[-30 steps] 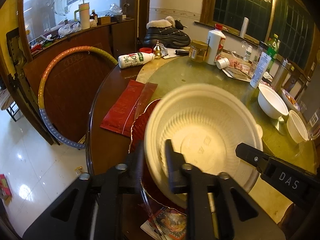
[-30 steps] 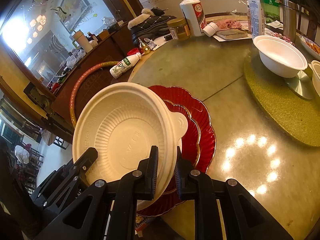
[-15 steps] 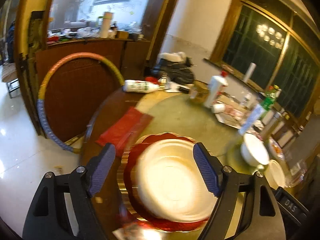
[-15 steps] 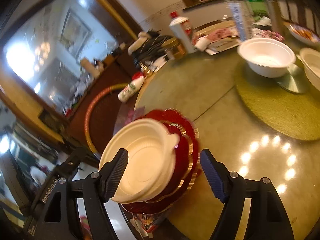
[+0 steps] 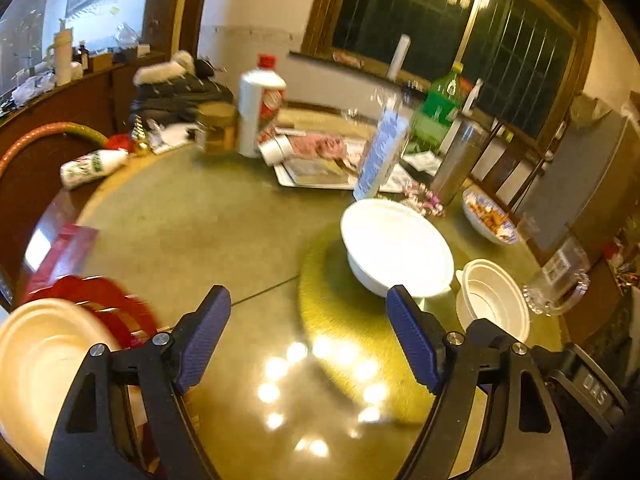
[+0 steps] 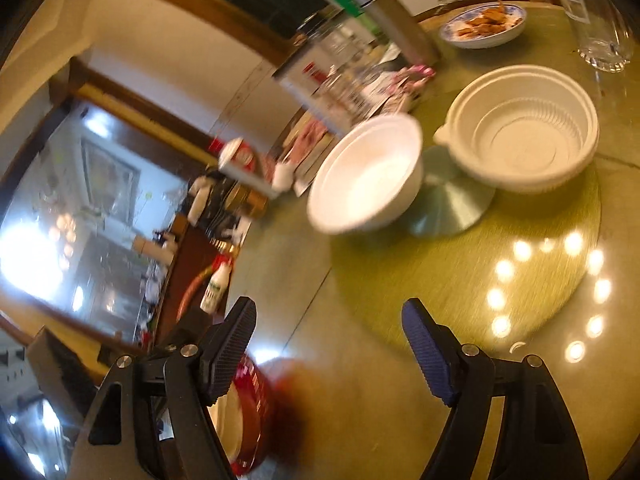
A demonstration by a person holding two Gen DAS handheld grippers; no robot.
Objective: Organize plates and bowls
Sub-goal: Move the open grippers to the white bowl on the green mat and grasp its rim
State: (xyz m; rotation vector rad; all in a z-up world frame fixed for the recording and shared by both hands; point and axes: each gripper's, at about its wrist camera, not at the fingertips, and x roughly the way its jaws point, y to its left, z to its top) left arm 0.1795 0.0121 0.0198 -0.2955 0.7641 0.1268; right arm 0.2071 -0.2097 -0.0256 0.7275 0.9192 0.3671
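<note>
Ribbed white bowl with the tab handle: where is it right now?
The ribbed white bowl sits on the round green mat, upper right in the right wrist view, beside the smooth white bowl and short of the glass.

Two hand-held black plastic tools with blue ribbed pads

The left tool [image 5: 308, 332] has angular black arms with triangular cut-outs, silver pivot screws and dark-blue textured fingers [image 5: 412, 344]. The right tool [image 6: 328, 344] is built alike; its black housing, seen from the left wrist, bears white letters "DAS".

A cream ribbed disposable bowl [image 5: 36, 364] tops red scalloped plates [image 5: 100, 300] at near left; two white bowls [image 5: 396, 248] sit on a green-gold round mat [image 5: 332, 320].
</note>
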